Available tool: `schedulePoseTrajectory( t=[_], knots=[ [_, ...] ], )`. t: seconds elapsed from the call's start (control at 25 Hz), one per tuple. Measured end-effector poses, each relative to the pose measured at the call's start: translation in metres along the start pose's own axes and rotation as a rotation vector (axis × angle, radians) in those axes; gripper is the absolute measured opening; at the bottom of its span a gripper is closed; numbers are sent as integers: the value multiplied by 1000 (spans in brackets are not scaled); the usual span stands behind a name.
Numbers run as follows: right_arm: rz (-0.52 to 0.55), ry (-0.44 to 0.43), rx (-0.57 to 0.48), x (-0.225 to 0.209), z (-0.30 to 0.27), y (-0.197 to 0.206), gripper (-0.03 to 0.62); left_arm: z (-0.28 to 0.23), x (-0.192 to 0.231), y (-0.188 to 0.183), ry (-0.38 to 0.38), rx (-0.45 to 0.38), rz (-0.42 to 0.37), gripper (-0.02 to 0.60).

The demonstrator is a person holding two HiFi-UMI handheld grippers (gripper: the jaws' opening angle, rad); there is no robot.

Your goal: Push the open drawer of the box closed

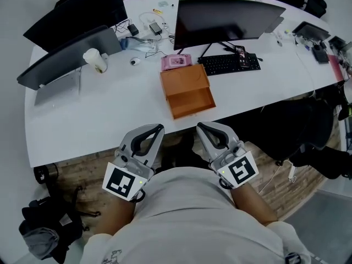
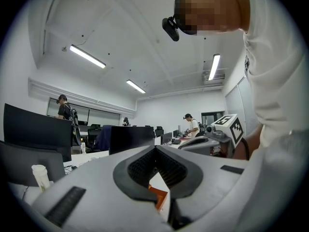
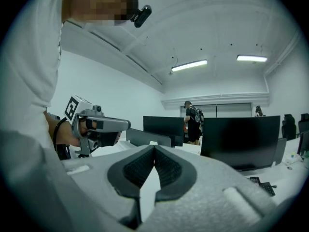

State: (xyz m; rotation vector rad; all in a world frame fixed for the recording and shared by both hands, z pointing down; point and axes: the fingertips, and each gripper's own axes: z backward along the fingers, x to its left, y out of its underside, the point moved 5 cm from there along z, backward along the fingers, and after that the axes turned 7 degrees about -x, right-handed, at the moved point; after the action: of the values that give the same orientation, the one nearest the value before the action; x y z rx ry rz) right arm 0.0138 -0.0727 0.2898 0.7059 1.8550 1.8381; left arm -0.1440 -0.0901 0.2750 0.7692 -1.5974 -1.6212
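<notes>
1. Drawer [image 1: 192,100] of the orange box [image 1: 183,77] stands pulled out toward the person, close to the front edge of the white bench [image 1: 99,120]. Its tray looks empty.
2. Directly behind the box lies a pink packet [image 1: 176,61]. A keyboard [image 1: 229,64] and a dark monitor [image 1: 223,16] stand off to the right of it.
3. The left gripper [image 1: 158,128] and right gripper [image 1: 201,126] hover side by side just off the bench edge, short of the drawer front. Each has its jaws pressed together with nothing between them.
4. Nothing braces the box, so a push could slide the whole box back into the packet instead of seating the drawer.
5. A push from one narrow tip off-centre may skew the drawer and jam it. The tip could also ride over the front lip into the tray.
</notes>
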Motion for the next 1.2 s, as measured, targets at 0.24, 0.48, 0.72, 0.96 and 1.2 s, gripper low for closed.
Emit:
schedulePoseTrajectory(
  t=[0.24,0.48,0.72,0.96,1.2],
  knots=[
    [-12,-3,43,-27,-8,23,3,-24,15,24,7,41,16,-2],
    [-58,3,90,-50,-13,47,3,-47,21,48,18,72,26,-2],
    [-60,0,126,-70,-17,74,3,-65,27,70,24,104,45,-2],
    [-118,-5,191,-82,-20,104,3,-79,26,90,32,127,64,-2],
    [-137,-10,214,-92,-20,126,3,-89,28,112,32,167,76,-2]
  ],
)
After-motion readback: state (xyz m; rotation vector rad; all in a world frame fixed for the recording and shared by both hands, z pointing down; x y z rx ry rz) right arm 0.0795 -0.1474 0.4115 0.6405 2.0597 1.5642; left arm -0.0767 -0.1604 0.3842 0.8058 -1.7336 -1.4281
